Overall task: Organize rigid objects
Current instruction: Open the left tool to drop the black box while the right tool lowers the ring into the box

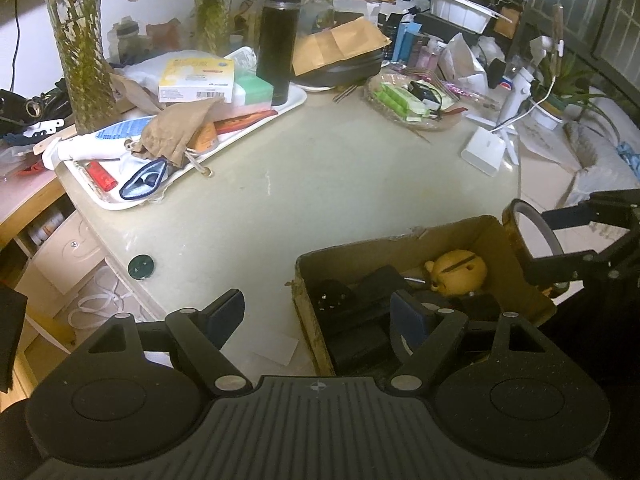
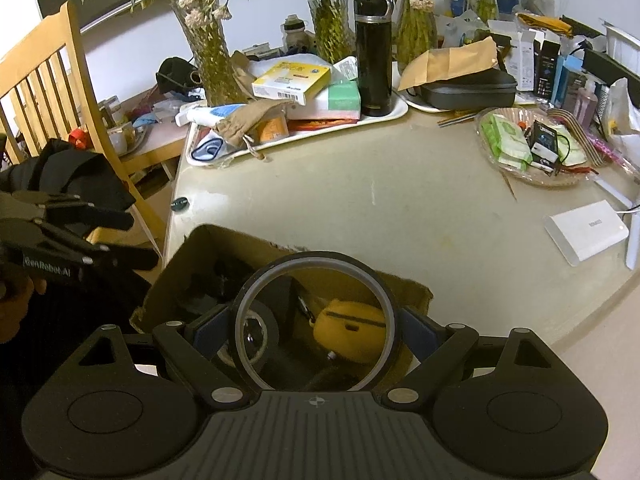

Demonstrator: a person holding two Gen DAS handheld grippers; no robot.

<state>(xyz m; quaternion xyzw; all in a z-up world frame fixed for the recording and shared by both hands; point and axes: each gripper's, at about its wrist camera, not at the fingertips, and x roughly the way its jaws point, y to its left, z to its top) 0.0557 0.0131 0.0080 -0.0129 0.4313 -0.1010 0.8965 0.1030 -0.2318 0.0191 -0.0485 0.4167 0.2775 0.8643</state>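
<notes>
The right gripper (image 2: 316,330) is closed on a wide tape roll (image 2: 316,264), a thin ring with a dark outer band and a grey inner core; both blue pads (image 2: 206,330) press against its outer edge, so the jaws stand wide apart. The roll is held upright directly above the open cardboard box (image 2: 176,268), which sits at the near edge of the table (image 2: 360,208). Inside the box lie a yellow earbud case (image 2: 348,326), a roll of black tape (image 2: 256,334) and further dark items that cannot be identified. The left gripper (image 1: 324,312) hangs over the left wall of the same box with its jaws partly open and nothing between them; one finger is outside the box, the other above its interior. Beyond the box, at the far side of the table, a white tray (image 2: 396,112) carries a black thermos (image 2: 374,54), a yellow carton (image 2: 292,80) and a brown cloth pouch (image 2: 244,118). A white power bank (image 2: 586,230) lies to the right of the box, well apart from it.
</notes>
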